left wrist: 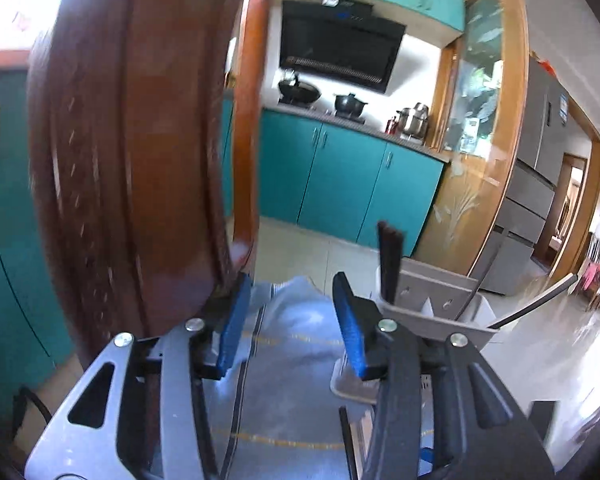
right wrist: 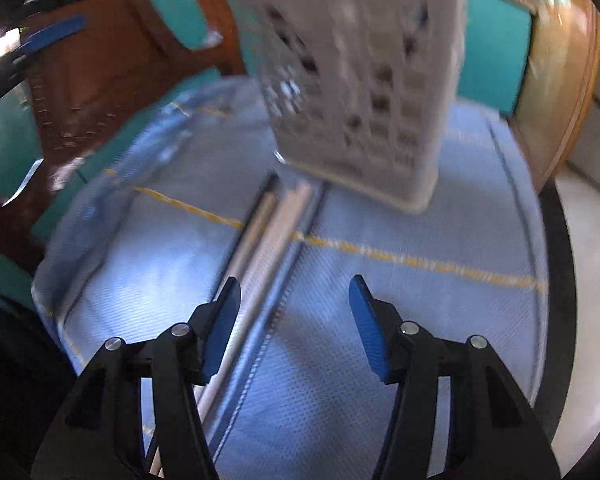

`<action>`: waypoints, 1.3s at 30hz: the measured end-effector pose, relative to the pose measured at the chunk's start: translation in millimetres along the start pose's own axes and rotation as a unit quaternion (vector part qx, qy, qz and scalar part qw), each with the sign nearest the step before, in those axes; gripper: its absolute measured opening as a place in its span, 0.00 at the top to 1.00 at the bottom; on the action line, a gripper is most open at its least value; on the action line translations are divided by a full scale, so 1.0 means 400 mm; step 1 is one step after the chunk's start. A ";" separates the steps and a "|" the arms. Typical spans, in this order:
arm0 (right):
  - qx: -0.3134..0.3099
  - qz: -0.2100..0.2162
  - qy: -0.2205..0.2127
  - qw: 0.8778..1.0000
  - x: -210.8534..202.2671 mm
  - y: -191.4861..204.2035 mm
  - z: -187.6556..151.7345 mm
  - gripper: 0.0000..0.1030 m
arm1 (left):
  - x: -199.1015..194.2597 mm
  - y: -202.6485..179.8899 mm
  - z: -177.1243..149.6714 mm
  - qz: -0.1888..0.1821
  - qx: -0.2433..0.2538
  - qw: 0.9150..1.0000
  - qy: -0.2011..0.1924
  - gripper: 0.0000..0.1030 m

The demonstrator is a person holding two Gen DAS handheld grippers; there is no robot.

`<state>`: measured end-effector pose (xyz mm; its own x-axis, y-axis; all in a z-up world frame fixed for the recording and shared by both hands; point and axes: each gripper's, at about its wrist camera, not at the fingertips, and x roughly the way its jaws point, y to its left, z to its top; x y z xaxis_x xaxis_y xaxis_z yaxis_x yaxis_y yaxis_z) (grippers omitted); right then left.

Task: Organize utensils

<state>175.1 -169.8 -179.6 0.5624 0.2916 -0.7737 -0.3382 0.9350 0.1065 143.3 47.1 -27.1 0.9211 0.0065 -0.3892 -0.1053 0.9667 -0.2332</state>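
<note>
Right gripper open, blue pads apart, nothing between them, angled down over a pale blue woven cloth. Pair of silver chopsticks flat on the cloth, running from near left toward far centre, passing just inside the left fingertip; contact there impossible to tell. Far tips of the chopsticks ending close to the base of a grey perforated utensil holder, upright on the cloth, well beyond the fingertips and slightly right. Whole right-wrist view blurred.

Left gripper also open, empty, pointing across the cloth toward a kitchen. Same grey utensil holder just right of the right finger, a little farther off. Black-ended chopsticks upright in its left compartment; exact count unclear, about three dark tips. Two more dark slender sticks leaning out to the right.

Cloth with thin yellow stripes over a round table with a dark rim. Brown wooden chair back close on the left. Beyond: teal cabinets, black range hood, one wok, one black pot, one steel pot, glass-panelled wooden door, grey refrigerator, pale tiled floor.

Counted: two grippers, one holder, one silver pair on the cloth.
</note>
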 end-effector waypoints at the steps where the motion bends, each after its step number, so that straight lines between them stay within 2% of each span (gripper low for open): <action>1: -0.001 -0.006 -0.006 1.000 0.001 0.003 0.004 0.45 | 0.002 0.007 -0.002 -0.001 -0.005 1.000 0.006 0.54; 4: -0.013 -0.024 -0.008 1.000 0.017 0.019 0.010 0.45 | 0.018 0.016 -0.016 0.002 -0.004 0.999 0.032 0.51; 8: -0.022 -0.022 -0.009 0.999 0.030 0.046 0.009 0.47 | 0.038 0.016 -0.039 0.013 0.008 0.998 0.055 0.50; 9: -0.035 -0.026 -0.008 0.999 0.031 0.055 0.012 0.55 | 0.044 0.018 -0.044 0.013 0.010 0.998 0.062 0.50; 10: -0.043 -0.016 -0.005 0.999 0.031 0.064 0.011 0.67 | 0.049 0.015 -0.051 0.013 0.011 0.998 0.066 0.50; 11: -0.041 -0.007 -0.001 0.999 0.035 0.066 0.016 0.73 | 0.050 0.017 -0.055 0.014 0.012 0.997 0.069 0.50; 12: -0.034 0.008 0.006 0.999 0.034 0.065 0.017 0.83 | 0.052 0.020 -0.061 0.013 0.012 0.997 0.073 0.50; 18: 0.023 0.057 0.026 0.998 0.020 0.023 0.016 0.88 | 0.062 0.011 -0.089 0.014 0.034 0.995 0.091 0.48; 19: 0.030 0.062 0.024 0.997 0.014 0.015 0.013 0.94 | 0.063 0.009 -0.097 0.015 0.039 0.995 0.095 0.48; 23: 0.063 0.064 0.015 0.996 -0.010 -0.019 -0.005 0.94 | 0.072 0.000 -0.116 0.018 0.052 0.993 0.107 0.47; 31: 0.092 0.027 0.010 0.995 -0.032 -0.061 -0.025 0.94 | 0.081 -0.021 -0.144 0.015 0.065 0.990 0.122 0.46; 39: 0.106 0.031 0.011 0.994 -0.042 -0.106 -0.039 0.94 | 0.100 -0.041 -0.180 0.018 0.086 0.984 0.152 0.43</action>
<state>168.0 -217.4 -180.7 0.5273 0.3480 -0.7752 -0.2036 0.9375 0.2823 155.0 13.1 -103.1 0.7611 -0.0101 -0.6486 -0.0461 0.9965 -0.0695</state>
